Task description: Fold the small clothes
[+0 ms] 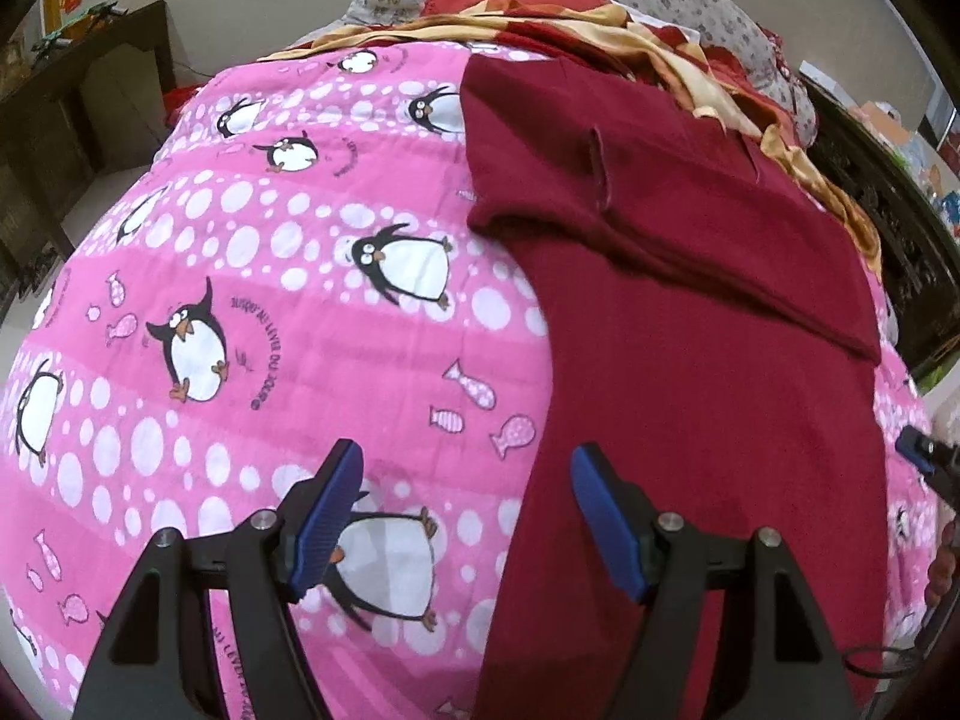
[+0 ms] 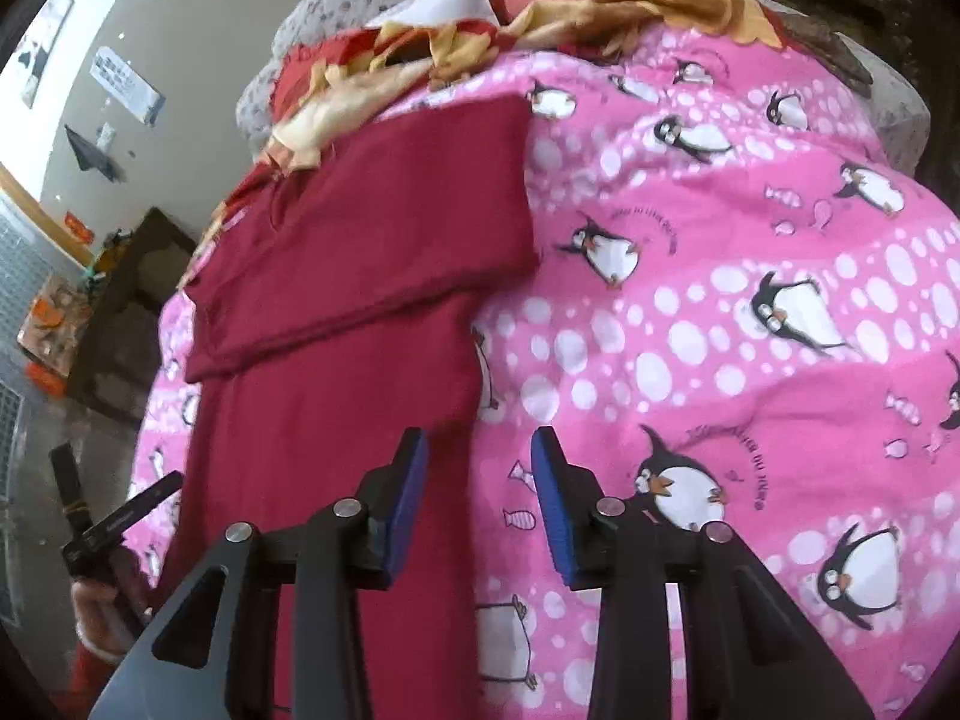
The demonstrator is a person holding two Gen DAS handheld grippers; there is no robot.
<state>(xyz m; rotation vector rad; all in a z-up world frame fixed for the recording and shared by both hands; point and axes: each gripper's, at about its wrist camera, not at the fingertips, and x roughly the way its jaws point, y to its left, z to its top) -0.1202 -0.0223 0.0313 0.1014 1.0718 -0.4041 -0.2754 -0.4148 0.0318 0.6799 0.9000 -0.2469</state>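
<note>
Black claw (image 1: 467,483) arms, blue ribbed pads, silver screws.

Two close, downward wrist views (shared maroon garment (image 1: 708,360))

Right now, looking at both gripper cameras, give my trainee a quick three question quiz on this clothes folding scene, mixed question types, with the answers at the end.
1. True or false: the left gripper is clamped on the dark red garment.
2. Multiple choice: what is printed on the pink bedspread? A) stars B) penguins and fish C) flowers
3. Short answer: in the right wrist view, on which side of the right gripper does the dark red garment lie?

Key
1. False. Both grippers are open with nothing between the fingers.
2. B
3. The left side; its upper part is folded over.
</note>
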